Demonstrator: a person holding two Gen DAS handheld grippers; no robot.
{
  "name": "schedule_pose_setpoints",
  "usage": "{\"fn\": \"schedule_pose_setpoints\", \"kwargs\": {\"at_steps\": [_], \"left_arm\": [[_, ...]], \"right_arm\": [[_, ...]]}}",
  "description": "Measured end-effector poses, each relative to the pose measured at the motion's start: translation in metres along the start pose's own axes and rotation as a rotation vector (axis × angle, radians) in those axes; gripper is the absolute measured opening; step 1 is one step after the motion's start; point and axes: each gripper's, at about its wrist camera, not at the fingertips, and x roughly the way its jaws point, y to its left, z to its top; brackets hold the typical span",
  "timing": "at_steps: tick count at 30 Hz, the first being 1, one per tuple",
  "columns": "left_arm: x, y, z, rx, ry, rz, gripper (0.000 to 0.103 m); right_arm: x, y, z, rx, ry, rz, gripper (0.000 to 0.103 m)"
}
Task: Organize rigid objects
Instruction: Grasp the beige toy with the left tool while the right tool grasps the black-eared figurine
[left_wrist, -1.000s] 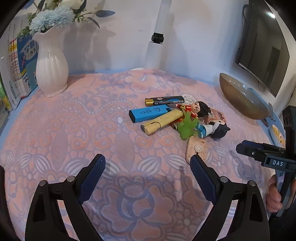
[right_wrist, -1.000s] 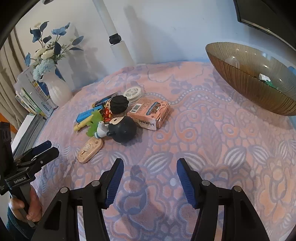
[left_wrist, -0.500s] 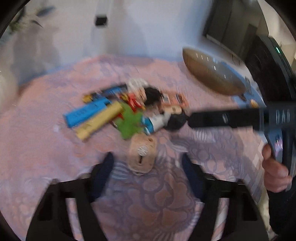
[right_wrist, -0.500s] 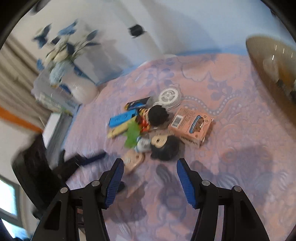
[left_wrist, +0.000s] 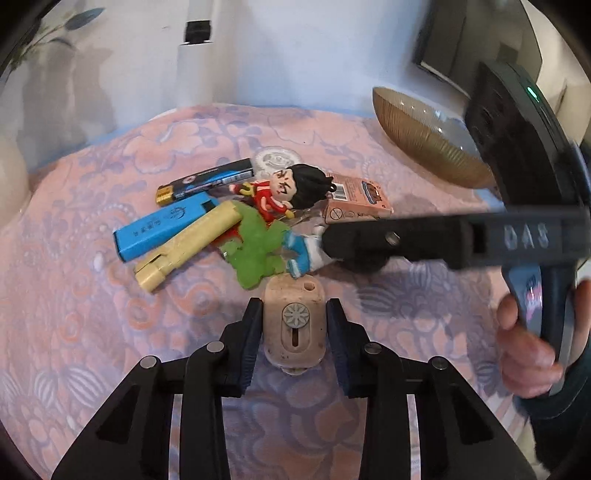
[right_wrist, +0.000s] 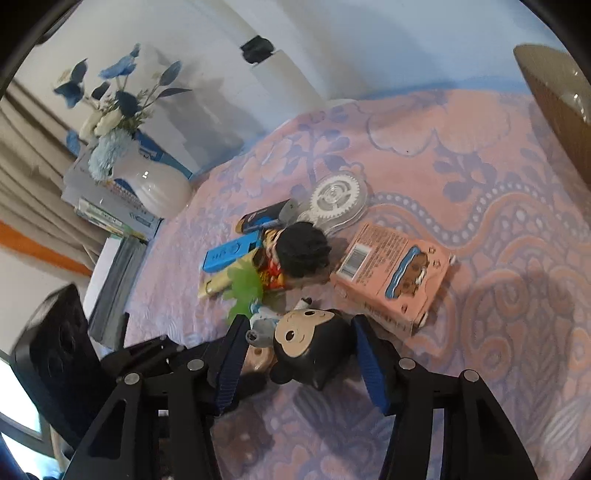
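The left gripper (left_wrist: 294, 321) had just been closing, and its blue pads now stood against both sides of a beige oblong case (left_wrist: 294, 326) with a grey flower-shaped knob, lying flat on the pink and lavender patterned bedspread (left_wrist: 74, 288) near its front edge. The pads looked to be touching the case, gripping it where it lay.

The right gripper (right_wrist: 299, 354) had been closing a little too. Its jaws stood partly open around the black round-headed figurine (right_wrist: 314, 343), which lay on its side; a gap showed between the right pad and the head, while the left pad sat close against the figure's pale body, contact there unclear. In the left wrist view this gripper reached across from the right, held by a hand (left_wrist: 532, 343).

The rest of the pile lay just beyond, toward the middle of the bedspread: a green toy (left_wrist: 258, 247), a yellow lighter (left_wrist: 188, 243), a blue lighter (left_wrist: 166, 225), a dark lighter (left_wrist: 207, 181), a red-clothed black-haired figurine (left_wrist: 291, 188), a pink carton (right_wrist: 395, 277) and a clear gear-patterned disc (right_wrist: 334, 201). A brown ribbed bowl (left_wrist: 424, 144) sat by the far right edge, and a white vase (right_wrist: 155, 188) of blue flowers by the far left corner.
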Motion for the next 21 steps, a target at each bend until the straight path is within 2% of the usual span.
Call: {"fn": "schedule_pose_setpoints", "kwargs": {"at_steps": [5, 9, 12, 14, 18, 21], "left_arm": [[-0.016, 0.010, -0.013, -0.037, -0.022, 0.032, 0.031], [-0.021, 0.011, -0.019, -0.047, -0.029, 0.027, 0.031], [-0.020, 0.009, -0.020, -0.036, -0.026, 0.031, 0.031], [-0.019, 0.008, -0.020, -0.030, -0.023, 0.033, 0.032], [-0.020, 0.010, -0.023, -0.038, -0.019, 0.014, 0.032], [-0.022, 0.010, -0.025, -0.039, -0.015, -0.011, 0.042]], "right_arm": [[-0.027, 0.010, -0.028, -0.026, -0.066, -0.073, 0.055], [-0.058, 0.018, -0.055, -0.069, -0.164, -0.234, 0.055], [-0.065, 0.026, -0.075, -0.117, -0.193, -0.363, 0.055], [-0.061, 0.028, -0.084, -0.141, -0.165, -0.374, 0.055], [-0.055, 0.033, -0.103, -0.170, -0.091, -0.320, 0.059], [-0.060, 0.037, -0.111, -0.208, -0.074, -0.298, 0.061]]}}
